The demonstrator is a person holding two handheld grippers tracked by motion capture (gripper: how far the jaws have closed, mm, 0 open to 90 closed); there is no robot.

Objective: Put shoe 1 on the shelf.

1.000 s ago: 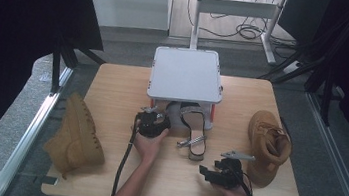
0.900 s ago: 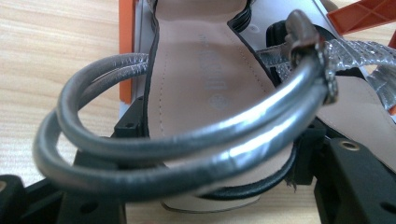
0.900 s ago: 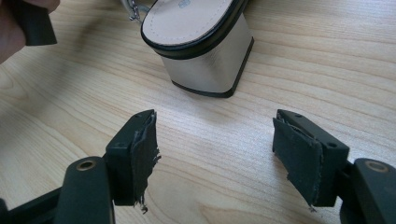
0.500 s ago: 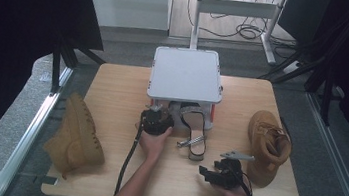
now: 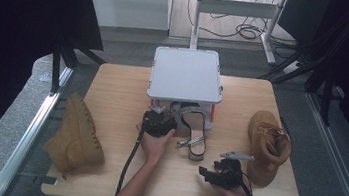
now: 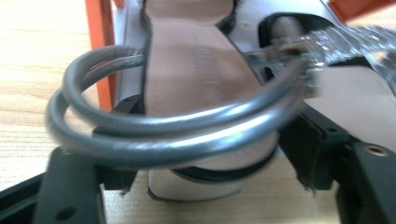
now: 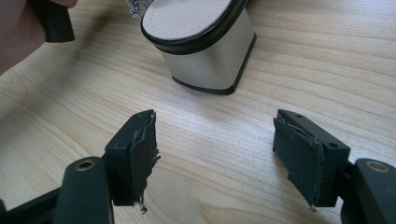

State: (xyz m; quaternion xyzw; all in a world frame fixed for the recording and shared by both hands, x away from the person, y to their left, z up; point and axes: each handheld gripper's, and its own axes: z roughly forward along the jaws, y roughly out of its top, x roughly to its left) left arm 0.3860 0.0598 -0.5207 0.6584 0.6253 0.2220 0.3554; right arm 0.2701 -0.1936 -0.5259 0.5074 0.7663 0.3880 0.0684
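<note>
Now my left tongs (image 6: 201,168) have just been opening wide around the heel of the sandal (image 6: 201,74), its silver ankle strap (image 6: 154,135) looped above, and the pads look clear of it. The sandal sits half under the grey box (image 5: 185,74), so I judge it released. My right tongs (image 7: 224,158) hover wide and empty near the 2nd sandal's heel (image 7: 205,51).

Between your left tongs' black jaws sits a beige-soled sandal (image 6: 196,79) with silver straps and black trim; ahead, a grey-lidded box (image 5: 185,74) with orange legs; beside your right tongs, a tan boot (image 5: 267,147)
</note>
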